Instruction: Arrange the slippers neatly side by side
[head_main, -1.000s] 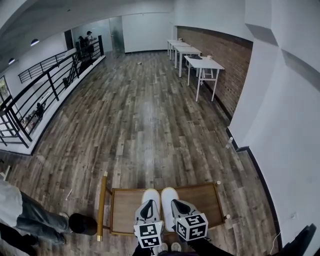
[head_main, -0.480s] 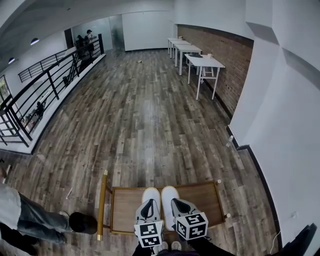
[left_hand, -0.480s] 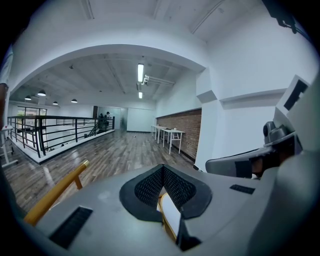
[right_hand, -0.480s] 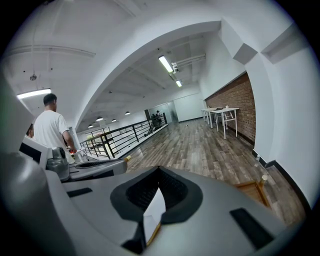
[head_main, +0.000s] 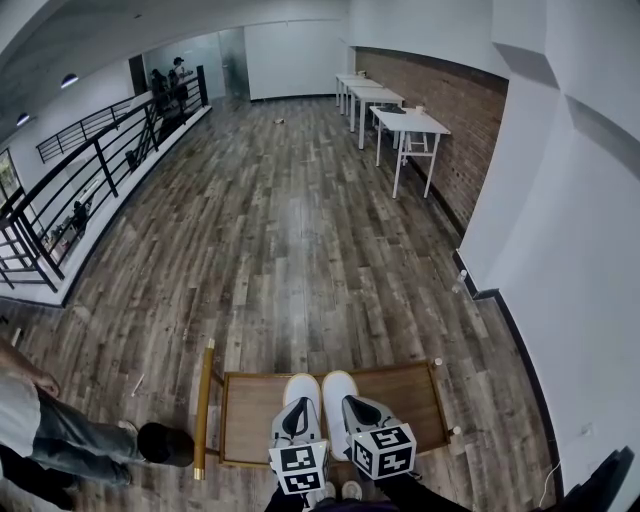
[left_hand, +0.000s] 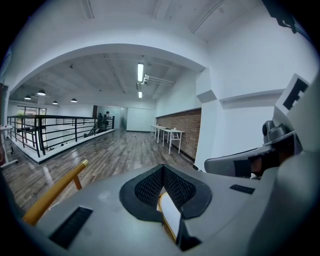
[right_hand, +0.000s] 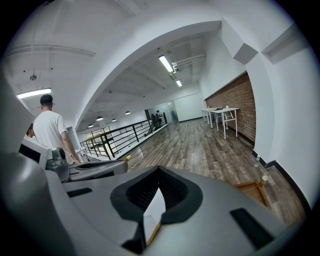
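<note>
Head view: 2 white slippers lie on a low brown wooden table (head_main: 250, 410) with a gold-coloured frame, which stands on a grey-brown plank floor (head_main: 290, 250). The left white slipper (head_main: 303, 388) and the right white slipper (head_main: 338, 385) are parallel, just beside each other, with toes level and pointing away from the person. The left gripper (head_main: 298, 410) sits on the near end of the left white slipper, and the right gripper (head_main: 352, 406) sits on the near end of the right white slipper. Left gripper view: the jaws of the left gripper (left_hand: 162, 186) are pressed onto a thin white edge with a yellow rim (left_hand: 170, 214), judged to be the rim of that slipper. Right gripper view: the jaws of the right gripper (right_hand: 158, 186) pinch a similar white edge (right_hand: 152, 211) in the same way. Step in hand: final alignment, judged almost complete, since the pair already lies side by side. Next move: confirm that the near ends are level, then spread both sets of jaws and draw each gripper straight back, taking care that neither slipper is dragged along. A seated or crouching person in grey trousers (head_main: 60, 440) is on the floor at the left, well apart from the table.
</note>
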